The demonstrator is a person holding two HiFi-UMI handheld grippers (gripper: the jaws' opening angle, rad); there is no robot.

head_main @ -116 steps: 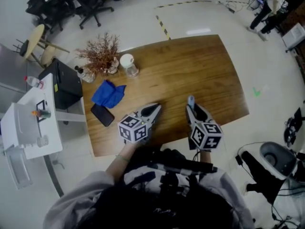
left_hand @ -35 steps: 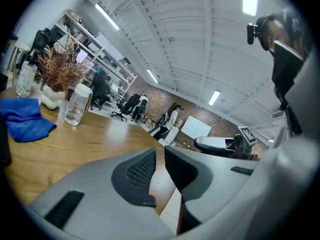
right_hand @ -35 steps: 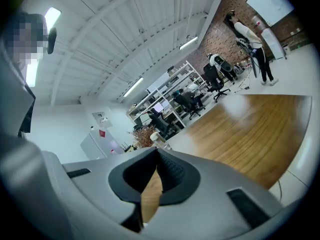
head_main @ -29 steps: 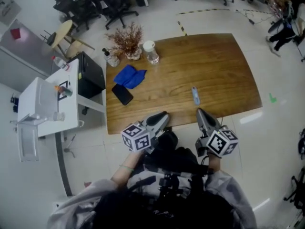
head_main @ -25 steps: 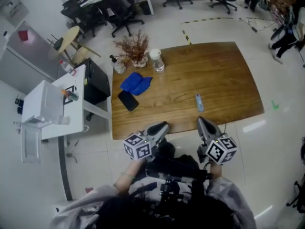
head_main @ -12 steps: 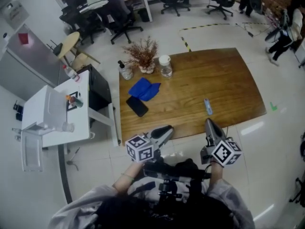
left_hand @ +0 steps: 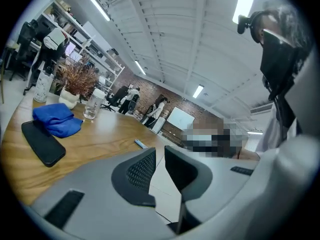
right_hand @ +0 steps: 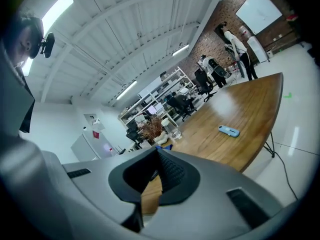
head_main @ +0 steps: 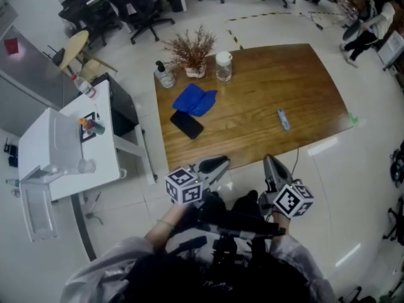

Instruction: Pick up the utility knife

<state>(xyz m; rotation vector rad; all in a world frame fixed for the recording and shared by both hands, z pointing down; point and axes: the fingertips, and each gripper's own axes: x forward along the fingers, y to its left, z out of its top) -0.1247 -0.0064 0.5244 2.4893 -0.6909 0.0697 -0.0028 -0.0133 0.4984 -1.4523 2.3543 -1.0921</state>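
The utility knife [head_main: 283, 119], a small light-blue bar, lies alone on the wooden table [head_main: 265, 93] near its right front edge. It also shows in the left gripper view [left_hand: 140, 144] and in the right gripper view [right_hand: 228, 130]. Both grippers hang over the white floor, short of the table's front edge and well apart from the knife. My left gripper [head_main: 218, 163] has its jaws a little apart, with nothing between them [left_hand: 159, 151]. My right gripper [head_main: 267, 161] is shut and empty [right_hand: 156, 153].
On the table's left part lie a blue cloth [head_main: 195, 99] and a black phone [head_main: 187, 125]. Behind them stand a glass jar [head_main: 223, 66], a dried plant [head_main: 193, 52] and a pump bottle [head_main: 165, 76]. A black cabinet [head_main: 120, 103] and a white side table [head_main: 63, 150] stand to the left.
The knife was at the right gripper's tip at first and now lies free on the table. Both grippers have drawn back from the table's edge to over the floor.
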